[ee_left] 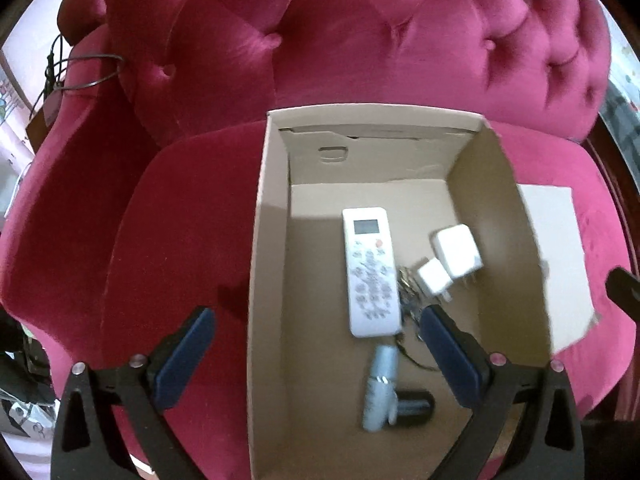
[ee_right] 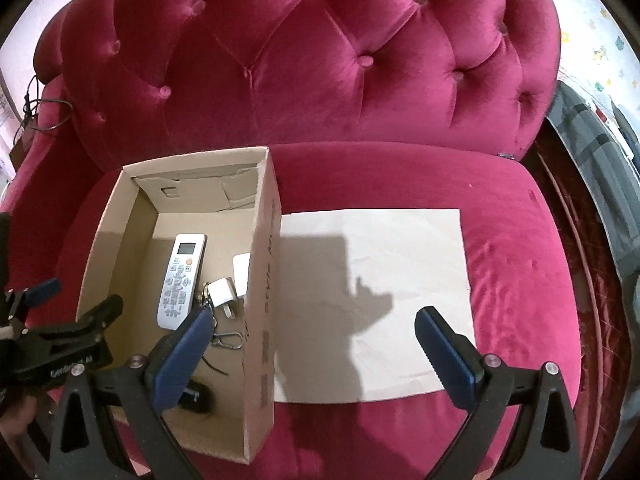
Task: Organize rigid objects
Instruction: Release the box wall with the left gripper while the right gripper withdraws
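Print on the cardboard box (ee_right: 267, 296) wall is too blurred to read.

Hard light from behind me throws my grippers' sharp shadow across the white sheet (ee_right: 400, 280) beside the cardboard box (ee_right: 262, 280), whose nearest contents blur, while fisheye edges bend and darken.

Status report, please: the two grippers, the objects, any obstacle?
Left gripper open, empty, over cardboard box. Right gripper open, empty, over white paper. Remote, two chargers, keys in box. Nothing in the way.
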Demonstrator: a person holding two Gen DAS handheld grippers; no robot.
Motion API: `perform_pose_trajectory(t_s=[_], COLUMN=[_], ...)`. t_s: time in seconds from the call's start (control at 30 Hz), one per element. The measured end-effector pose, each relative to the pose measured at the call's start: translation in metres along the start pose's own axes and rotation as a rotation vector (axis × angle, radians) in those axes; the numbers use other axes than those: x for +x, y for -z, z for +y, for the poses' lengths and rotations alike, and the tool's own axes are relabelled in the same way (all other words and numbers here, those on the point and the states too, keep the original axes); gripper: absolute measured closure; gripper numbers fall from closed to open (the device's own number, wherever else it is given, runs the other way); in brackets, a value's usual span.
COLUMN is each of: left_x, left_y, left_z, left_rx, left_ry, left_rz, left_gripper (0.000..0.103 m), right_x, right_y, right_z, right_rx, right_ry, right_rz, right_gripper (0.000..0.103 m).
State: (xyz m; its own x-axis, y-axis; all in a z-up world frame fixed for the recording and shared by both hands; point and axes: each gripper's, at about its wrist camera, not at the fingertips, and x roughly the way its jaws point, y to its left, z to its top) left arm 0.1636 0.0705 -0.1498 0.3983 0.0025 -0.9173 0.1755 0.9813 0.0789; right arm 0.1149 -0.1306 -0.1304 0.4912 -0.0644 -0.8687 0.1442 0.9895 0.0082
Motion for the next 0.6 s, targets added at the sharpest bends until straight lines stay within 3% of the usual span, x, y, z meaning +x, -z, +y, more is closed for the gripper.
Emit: perform_pose_trajectory(t_s=[0.6], left_x=[-0.104], left_y=[0.046], left_z=[-0.038], left_rx=[-0.008], left_ry=[-0.026], left_rz=[-0.065], left_gripper=[0.000], right_x=[-0.081], right_y=[0.035], right_z=[-0.032], right_rx=[0.036], right_ry=[-0.021], right_rz=[-0.054], right_gripper=[0.000])
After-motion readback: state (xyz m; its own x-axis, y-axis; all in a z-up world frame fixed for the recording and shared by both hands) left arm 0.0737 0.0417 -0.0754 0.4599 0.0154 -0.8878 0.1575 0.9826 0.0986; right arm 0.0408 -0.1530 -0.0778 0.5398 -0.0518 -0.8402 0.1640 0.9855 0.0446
